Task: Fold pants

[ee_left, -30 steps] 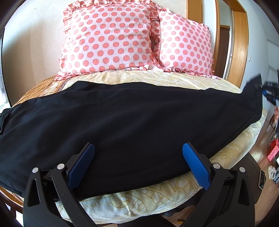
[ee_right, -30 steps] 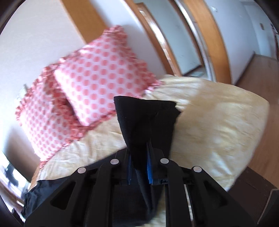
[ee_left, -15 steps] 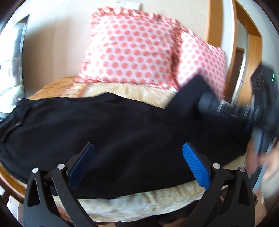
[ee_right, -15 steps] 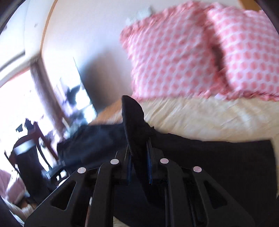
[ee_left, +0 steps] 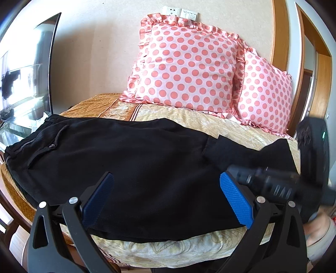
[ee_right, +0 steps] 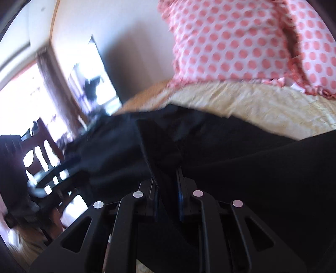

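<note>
Pants (ee_right: 241,168) hem pinched inside right tool (ee_right: 167,187), over bed (ee_right: 252,105).

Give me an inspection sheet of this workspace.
Surface: bed, cream patterned cover.
Job's things: black pants spread across bed, waistband at left; leg end lifted and carried over the rest.
Clutter: two polka-dot pillows at the wall.
Grippers: left gripper open above pants; right gripper shut on pants.
Cables: nothing seen.
Surroundings: wall sockets, wooden door frame, chair.
</note>
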A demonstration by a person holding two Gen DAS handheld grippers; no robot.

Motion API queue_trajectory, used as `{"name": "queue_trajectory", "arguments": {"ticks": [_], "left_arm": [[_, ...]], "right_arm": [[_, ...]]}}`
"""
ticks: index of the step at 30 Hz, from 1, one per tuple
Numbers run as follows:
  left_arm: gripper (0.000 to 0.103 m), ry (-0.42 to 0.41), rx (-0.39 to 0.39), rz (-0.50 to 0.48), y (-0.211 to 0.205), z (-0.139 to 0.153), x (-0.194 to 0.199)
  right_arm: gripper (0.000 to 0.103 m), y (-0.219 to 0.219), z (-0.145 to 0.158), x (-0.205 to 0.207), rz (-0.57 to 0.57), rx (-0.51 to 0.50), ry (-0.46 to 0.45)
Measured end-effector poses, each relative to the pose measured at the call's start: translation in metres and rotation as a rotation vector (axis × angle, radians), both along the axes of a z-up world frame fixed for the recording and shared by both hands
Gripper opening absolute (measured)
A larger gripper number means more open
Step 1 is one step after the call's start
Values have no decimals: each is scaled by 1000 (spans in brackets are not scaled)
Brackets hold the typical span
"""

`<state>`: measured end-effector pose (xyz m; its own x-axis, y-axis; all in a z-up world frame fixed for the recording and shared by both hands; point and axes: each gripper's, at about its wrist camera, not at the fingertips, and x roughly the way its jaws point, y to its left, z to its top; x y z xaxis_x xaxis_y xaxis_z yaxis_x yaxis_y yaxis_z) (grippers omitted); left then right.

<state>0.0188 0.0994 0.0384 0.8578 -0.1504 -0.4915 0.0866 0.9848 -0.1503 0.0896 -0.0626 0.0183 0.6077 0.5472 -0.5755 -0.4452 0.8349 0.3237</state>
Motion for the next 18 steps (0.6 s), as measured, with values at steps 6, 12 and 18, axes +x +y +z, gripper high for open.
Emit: {"name": "queue_trajectory", "arguments": {"ticks": [6, 12, 18], "left_arm": [[101, 15, -1, 25, 9, -4, 2], [101, 3, -13, 51, 16, -2, 0], [101, 5, -13, 58, 18, -1, 0]], "right_arm": [[26, 7, 0, -20, 91, -113, -37], [50, -11, 26, -26, 69, 53, -71], [50, 28, 18, -17, 136, -36, -57]]}}
